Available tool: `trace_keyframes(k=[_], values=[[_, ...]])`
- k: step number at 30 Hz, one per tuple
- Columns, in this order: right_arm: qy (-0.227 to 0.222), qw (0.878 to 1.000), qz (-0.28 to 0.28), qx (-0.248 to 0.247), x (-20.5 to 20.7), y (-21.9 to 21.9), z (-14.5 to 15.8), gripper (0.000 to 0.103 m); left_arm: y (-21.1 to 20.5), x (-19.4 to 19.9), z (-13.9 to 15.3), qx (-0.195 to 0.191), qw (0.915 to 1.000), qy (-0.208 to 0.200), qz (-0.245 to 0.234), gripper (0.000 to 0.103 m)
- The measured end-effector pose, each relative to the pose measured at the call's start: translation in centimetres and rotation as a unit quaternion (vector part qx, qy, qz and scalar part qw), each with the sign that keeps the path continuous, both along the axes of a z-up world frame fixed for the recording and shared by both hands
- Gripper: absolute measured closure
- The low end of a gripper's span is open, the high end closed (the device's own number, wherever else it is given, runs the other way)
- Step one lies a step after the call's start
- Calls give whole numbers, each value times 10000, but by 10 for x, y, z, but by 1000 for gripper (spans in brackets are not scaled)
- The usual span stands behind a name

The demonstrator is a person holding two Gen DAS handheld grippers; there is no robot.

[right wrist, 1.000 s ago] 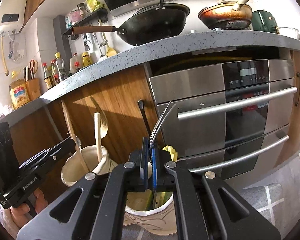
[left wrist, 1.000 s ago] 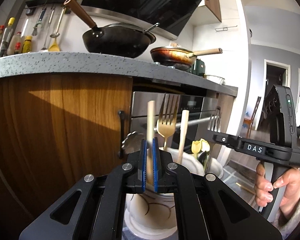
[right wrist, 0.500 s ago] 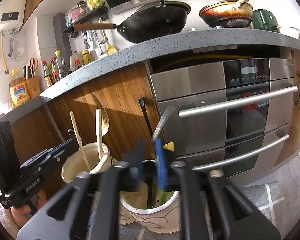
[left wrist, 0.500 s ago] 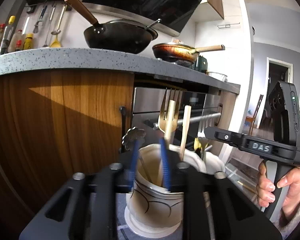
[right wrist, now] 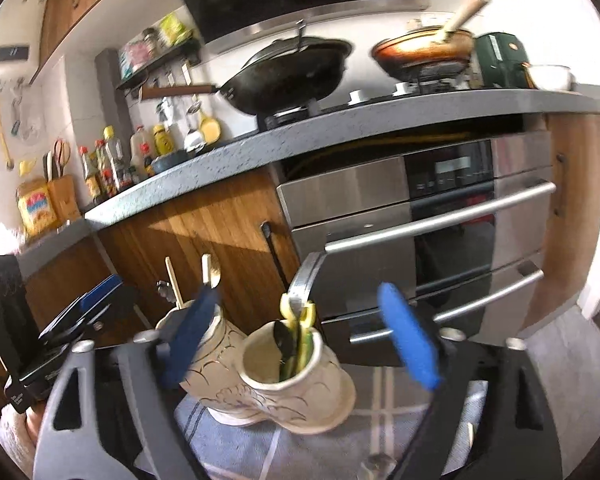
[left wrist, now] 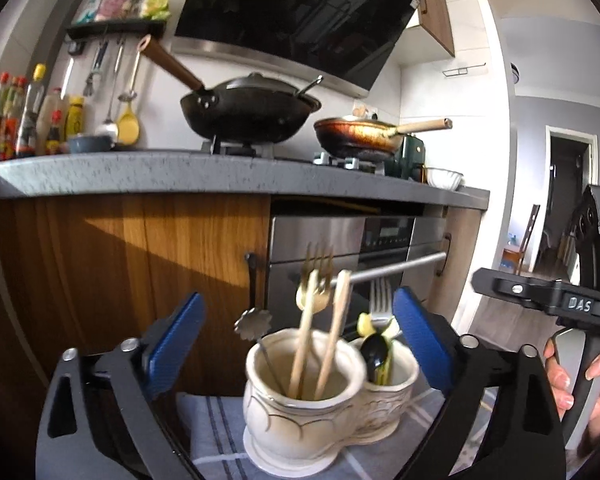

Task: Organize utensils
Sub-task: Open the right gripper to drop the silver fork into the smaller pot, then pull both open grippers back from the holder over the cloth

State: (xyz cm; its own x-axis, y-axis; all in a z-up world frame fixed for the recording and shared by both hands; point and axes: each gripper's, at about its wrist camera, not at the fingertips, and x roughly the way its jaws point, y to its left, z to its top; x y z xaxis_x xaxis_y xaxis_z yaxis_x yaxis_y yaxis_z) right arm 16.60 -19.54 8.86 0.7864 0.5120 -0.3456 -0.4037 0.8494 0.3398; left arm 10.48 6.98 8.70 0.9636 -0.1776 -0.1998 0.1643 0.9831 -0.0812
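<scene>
Both grippers, left gripper and right gripper, hang with jaws wide apart and empty above the twin cream pots on the striped cloth, chopsticks and fork inside, so fetching another utensil seemingly comes next.

I count two cream ceramic holders side by side, the nearer holder and the farther holder. The nearer one carries two wooden chopsticks, one gold fork and one flower-ended metal utensil. The farther one carries one silver fork, one black spoon and some yellow-green pieces I can't count.
</scene>
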Motion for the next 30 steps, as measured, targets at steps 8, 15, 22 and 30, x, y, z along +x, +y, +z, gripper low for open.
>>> trace_keyframes(k=[8, 15, 22, 30], values=[[245, 9976, -649, 57, -20, -55, -2, 5, -36, -25, 18, 273, 9995, 102, -112, 5], [931, 9908, -975, -76, -13, -90, -39, 5, -71, -35, -6, 178, 9979, 461, -421, 5], [1452, 9821, -1052, -582, -8, -104, -83, 5, -110, -29, -53, 479, 9909, 999, -761, 5], [1841, 9723, -740, -1233, -5, -105, -123, 13, -133, -17, -95, 778, 9812, 1447, -1015, 5]])
